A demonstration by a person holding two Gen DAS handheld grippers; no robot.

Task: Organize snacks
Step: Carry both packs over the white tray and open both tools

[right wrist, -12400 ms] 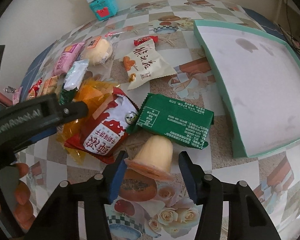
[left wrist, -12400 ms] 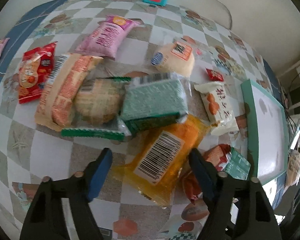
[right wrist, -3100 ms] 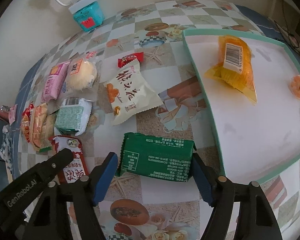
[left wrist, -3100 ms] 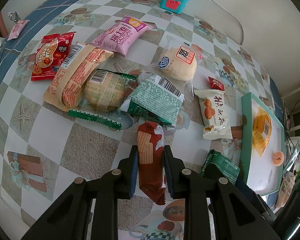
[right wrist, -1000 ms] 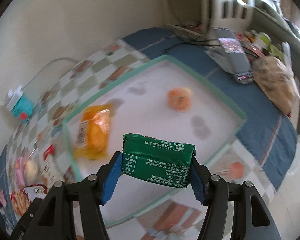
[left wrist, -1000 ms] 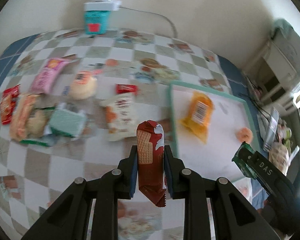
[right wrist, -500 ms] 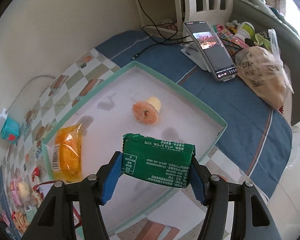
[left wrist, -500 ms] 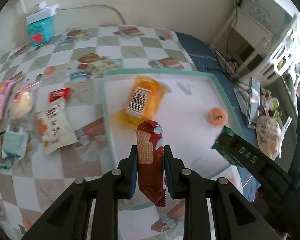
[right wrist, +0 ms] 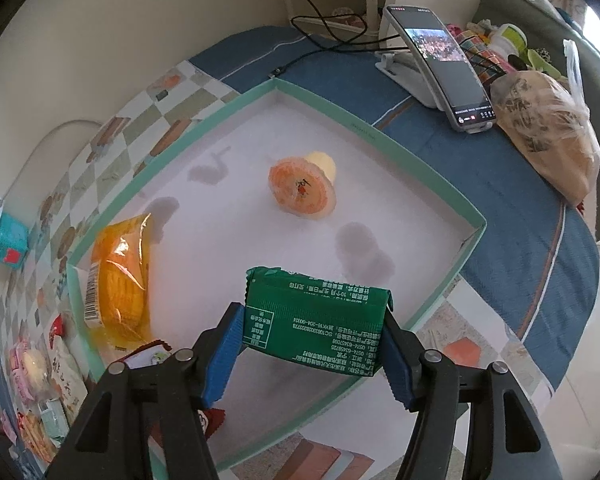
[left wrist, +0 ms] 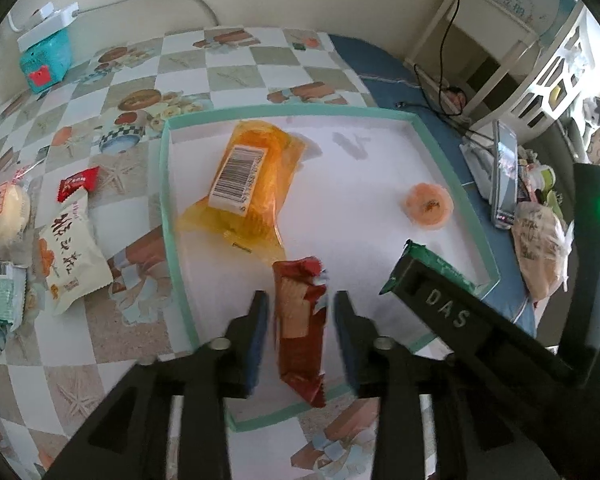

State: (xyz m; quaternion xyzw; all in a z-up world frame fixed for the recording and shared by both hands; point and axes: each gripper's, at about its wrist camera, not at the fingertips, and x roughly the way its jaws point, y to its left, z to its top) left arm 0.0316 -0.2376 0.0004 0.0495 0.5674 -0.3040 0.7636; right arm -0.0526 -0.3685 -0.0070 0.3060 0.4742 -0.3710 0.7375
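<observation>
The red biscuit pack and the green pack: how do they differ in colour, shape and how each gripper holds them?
The red biscuit pack is long and narrow, with a biscuit pictured on it; the green pack is wider and blocky, with white print. The left gripper is open, fingers clear of the red pack; the right gripper is shut on the green pack's ends. Both are over the teal-rimmed tray.

My claws are black with blue pads (right wrist: 396,354), and my right one holds a dark green packet (right wrist: 320,326) printed with white text, while a red wrapper (left wrist: 300,320) showing a tan biscuit lies between my left pads. The tray (left wrist: 165,184) has a mint-green rim and a white floor, holding an orange bag (left wrist: 252,188) with a white barcode label and a peach-orange jelly cup (right wrist: 302,190). The tablecloth (left wrist: 236,68) is checked in white, grey-green and beige with a blue border.
</observation>
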